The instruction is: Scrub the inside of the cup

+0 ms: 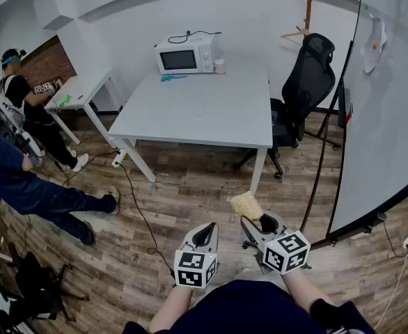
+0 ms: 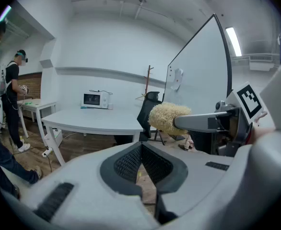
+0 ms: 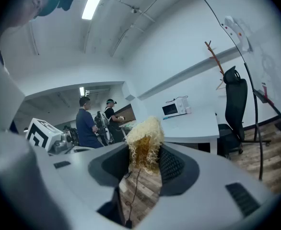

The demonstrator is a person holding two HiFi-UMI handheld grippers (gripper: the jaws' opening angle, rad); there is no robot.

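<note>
Two grippers hang low over the wooden floor at the near edge of the scene, and they differ. The left gripper has its jaws pressed together with nothing between them, while the right gripper is clenched on a pale, straw-coloured scrubber whose fibrous head sticks out past the jaw tips. The likely cup is a small white thing at the far end of the white table, just right of the microwave. It appears to stand upright, though it is too small to show its mouth. It lies almost straight ahead of both grippers and well apart from them, with bare floor and most of the tabletop between. Neither gripper is clearly closer, though the cup lines up a little more with the left one. By my reading the scrubbing has not begun; the empty left gripper would have to open and steady the cup before the scrubber goes in from above.
</note>
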